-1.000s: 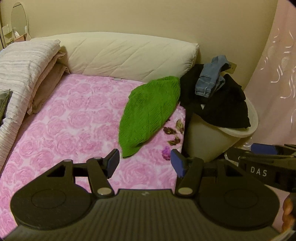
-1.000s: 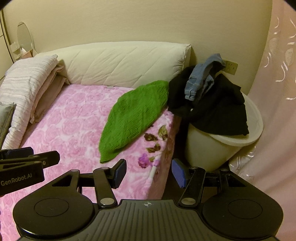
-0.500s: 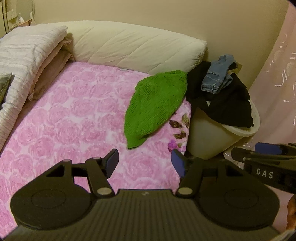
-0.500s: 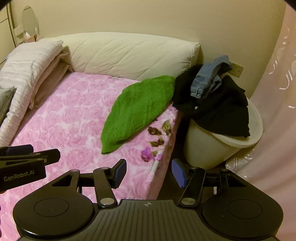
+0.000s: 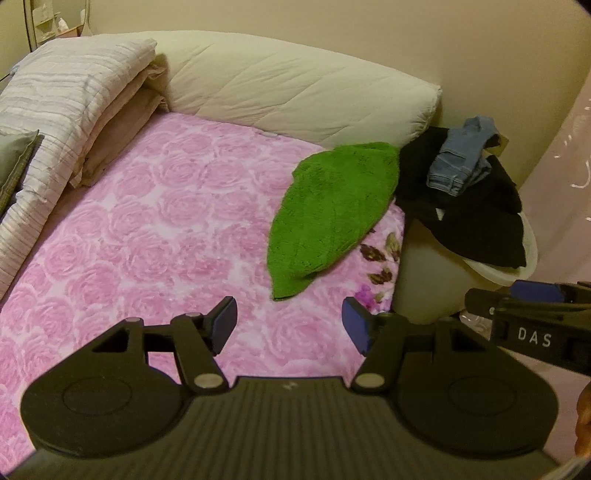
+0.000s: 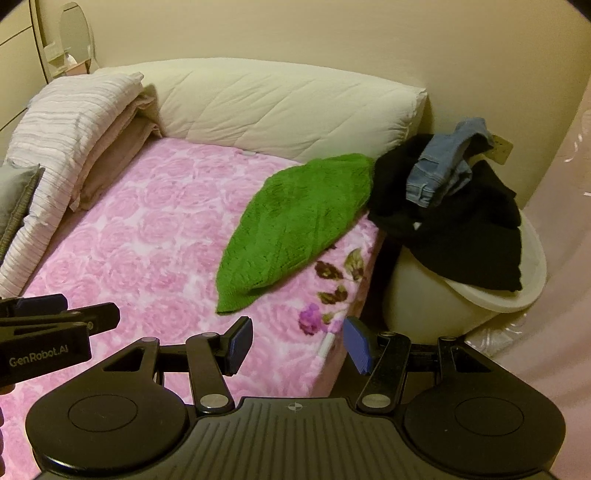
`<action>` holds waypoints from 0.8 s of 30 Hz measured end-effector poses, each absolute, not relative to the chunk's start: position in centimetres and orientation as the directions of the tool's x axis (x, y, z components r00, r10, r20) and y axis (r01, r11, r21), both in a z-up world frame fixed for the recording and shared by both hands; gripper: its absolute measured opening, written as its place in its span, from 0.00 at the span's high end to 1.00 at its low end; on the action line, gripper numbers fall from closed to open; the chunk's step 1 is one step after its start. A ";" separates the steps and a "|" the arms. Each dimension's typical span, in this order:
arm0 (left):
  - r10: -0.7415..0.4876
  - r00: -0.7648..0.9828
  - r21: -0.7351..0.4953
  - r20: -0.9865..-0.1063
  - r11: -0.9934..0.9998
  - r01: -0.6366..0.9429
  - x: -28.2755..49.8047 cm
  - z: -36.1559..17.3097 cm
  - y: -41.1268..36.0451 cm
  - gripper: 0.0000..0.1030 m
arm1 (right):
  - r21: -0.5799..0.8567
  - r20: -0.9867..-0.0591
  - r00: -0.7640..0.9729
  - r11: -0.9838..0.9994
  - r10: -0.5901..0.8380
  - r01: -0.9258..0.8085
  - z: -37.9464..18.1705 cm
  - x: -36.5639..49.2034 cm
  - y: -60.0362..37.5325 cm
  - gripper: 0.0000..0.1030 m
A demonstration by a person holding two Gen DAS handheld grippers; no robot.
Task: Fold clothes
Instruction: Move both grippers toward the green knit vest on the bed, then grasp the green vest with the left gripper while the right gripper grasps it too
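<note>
A green knit garment point(image 5: 332, 214) lies loose on the pink rose-print bed point(image 5: 166, 240), near its right edge; it also shows in the right wrist view point(image 6: 295, 225). A black garment point(image 5: 472, 218) and blue jeans point(image 5: 461, 162) hang over a white laundry basket point(image 5: 424, 280) beside the bed, also in the right wrist view point(image 6: 480, 236). My left gripper point(image 5: 290, 323) is open and empty above the bed, short of the green garment. My right gripper point(image 6: 297, 345) is open and empty over the bed's right edge.
A long cream bolster point(image 5: 295, 85) lies against the wall at the head. Folded striped bedding point(image 5: 62, 110) is stacked at the left. A pink curtain point(image 6: 546, 221) hangs at the right behind the basket. A mirror point(image 6: 74, 33) stands at the far left.
Both grippers have moved forward and a little higher over the bed; the green garment and basket sit lower and to the right in view. Both stay open.
</note>
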State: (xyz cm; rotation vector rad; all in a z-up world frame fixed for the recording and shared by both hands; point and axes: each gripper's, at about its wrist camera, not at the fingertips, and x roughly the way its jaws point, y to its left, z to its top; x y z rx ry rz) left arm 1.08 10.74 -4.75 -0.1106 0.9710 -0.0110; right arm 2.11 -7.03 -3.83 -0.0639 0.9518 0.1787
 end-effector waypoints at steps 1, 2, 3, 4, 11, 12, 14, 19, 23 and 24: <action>-0.054 0.563 -0.096 -0.825 0.994 -0.046 1.4 -4.9 10.7 0.42 | 0.030 -0.816 0.564 0.983 0.129 -0.181 -4.0 2.6 -6.8 0.44; -0.049 0.560 -0.094 -0.827 0.994 -0.052 1.8 -5.0 10.8 0.41 | 0.035 -0.819 0.558 0.982 0.135 -0.186 -4.2 3.2 -6.8 0.44; -0.044 0.558 -0.091 -0.829 0.994 -0.057 2.2 -5.1 10.8 0.41 | 0.040 -0.822 0.551 0.979 0.145 -0.198 -4.5 3.9 -7.0 0.44; -0.039 0.554 -0.088 -0.831 0.994 -0.061 2.8 -5.4 10.6 0.40 | 0.045 -0.825 0.544 0.977 0.155 -0.209 -4.8 4.6 -7.1 0.44; -0.028 0.506 -0.072 -0.862 0.995 -0.068 8.7 -7.9 8.4 0.40 | 0.075 -0.861 0.476 0.970 0.179 -0.230 -8.2 10.5 -9.2 0.44; -0.032 0.495 -0.071 -0.869 0.996 -0.061 9.7 -8.5 7.9 0.40 | 0.073 -0.868 0.465 0.971 0.174 -0.227 -8.8 11.4 -9.7 0.44; -0.042 0.472 -0.071 -0.880 0.996 -0.045 11.8 -9.6 6.7 0.40 | 0.069 -0.883 0.441 0.974 0.161 -0.218 -10.3 12.9 -10.8 0.44; -0.079 0.425 -0.092 -0.902 0.996 -0.011 16.9 -12.8 3.9 0.41 | 0.098 -0.911 0.383 0.981 0.155 -0.165 -13.3 17.6 -13.9 0.44; -0.086 0.402 -0.110 -0.912 0.993 -0.036 20.3 -15.8 3.0 0.43 | 0.122 -0.926 0.350 0.989 0.144 -0.083 -15.4 21.2 -16.0 0.44; -0.080 0.391 -0.108 -0.917 0.993 -0.049 21.2 -16.7 3.0 0.43 | 0.130 -0.930 0.338 0.990 0.142 -0.060 -16.0 22.1 -16.5 0.44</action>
